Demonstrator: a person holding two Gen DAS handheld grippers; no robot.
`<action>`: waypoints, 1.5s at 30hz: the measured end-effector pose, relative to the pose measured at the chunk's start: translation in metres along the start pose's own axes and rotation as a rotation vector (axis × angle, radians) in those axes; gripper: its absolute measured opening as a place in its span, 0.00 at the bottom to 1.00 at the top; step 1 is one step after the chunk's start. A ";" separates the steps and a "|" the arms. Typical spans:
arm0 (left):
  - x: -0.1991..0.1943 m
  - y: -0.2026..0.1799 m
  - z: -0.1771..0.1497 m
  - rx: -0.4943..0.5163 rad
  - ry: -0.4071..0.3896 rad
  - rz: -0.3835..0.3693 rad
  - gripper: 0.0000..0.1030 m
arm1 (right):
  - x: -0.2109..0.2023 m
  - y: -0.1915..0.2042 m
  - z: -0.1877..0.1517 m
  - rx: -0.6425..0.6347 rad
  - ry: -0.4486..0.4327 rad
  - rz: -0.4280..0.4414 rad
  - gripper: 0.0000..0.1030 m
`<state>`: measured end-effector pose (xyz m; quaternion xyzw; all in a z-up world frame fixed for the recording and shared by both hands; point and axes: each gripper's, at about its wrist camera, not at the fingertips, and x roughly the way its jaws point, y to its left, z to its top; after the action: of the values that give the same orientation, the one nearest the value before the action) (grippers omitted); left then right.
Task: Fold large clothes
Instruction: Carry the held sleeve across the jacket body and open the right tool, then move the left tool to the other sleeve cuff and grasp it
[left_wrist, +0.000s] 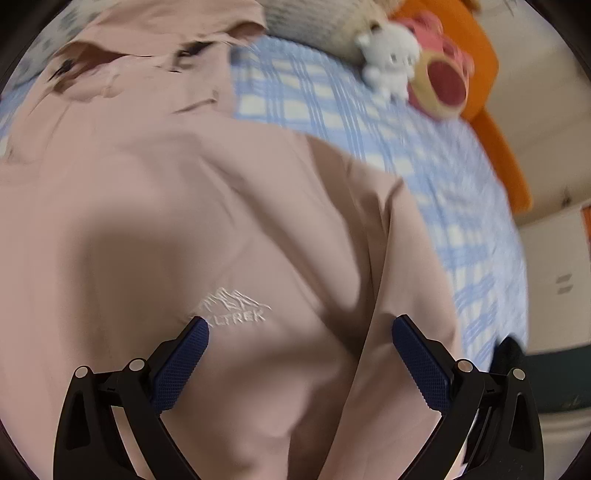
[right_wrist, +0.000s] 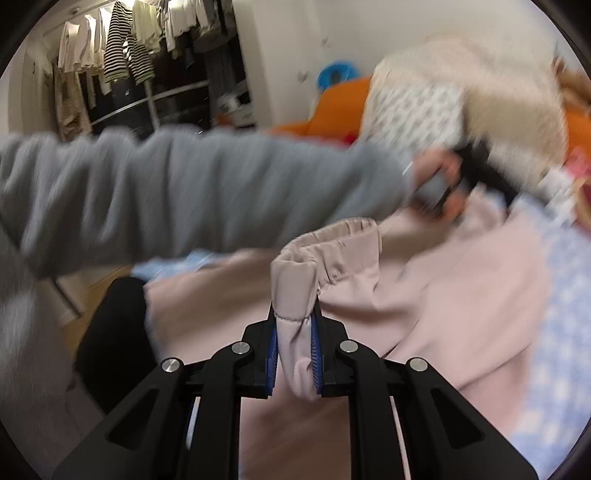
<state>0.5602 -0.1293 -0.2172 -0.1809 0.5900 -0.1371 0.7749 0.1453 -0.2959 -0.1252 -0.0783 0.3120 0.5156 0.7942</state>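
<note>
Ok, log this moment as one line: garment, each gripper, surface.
garment: pink jacket, spread | left gripper: open above jacket | right gripper: shut on elastic cuff | surface: blue checked bedsheet

Bare checked bed (left_wrist: 369, 122) right of the pink jacket (left_wrist: 184, 206) is passable; plush toys (left_wrist: 391, 55) block the head end; grey sleeve (right_wrist: 184, 192) crosses above the jacket.

Blurred on my feeds — grey sleeve (right_wrist: 184, 199), hand (right_wrist: 439, 177), plush toys (left_wrist: 391, 55); pink jacket (left_wrist: 184, 203) runs off the frame's lower edge.
</note>
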 end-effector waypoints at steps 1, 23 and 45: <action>-0.004 0.004 -0.001 -0.014 -0.023 -0.011 0.98 | 0.008 0.007 -0.008 -0.022 0.045 0.014 0.15; -0.022 -0.054 -0.039 0.169 -0.058 -0.175 0.98 | -0.047 -0.248 0.024 0.417 -0.143 -0.427 0.14; -0.071 -0.024 -0.094 0.257 -0.241 -0.017 0.95 | -0.009 -0.272 0.003 0.492 -0.114 -0.442 0.11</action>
<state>0.4510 -0.1319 -0.1680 -0.1003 0.4687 -0.1954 0.8556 0.3804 -0.4249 -0.1712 0.0790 0.3577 0.2438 0.8980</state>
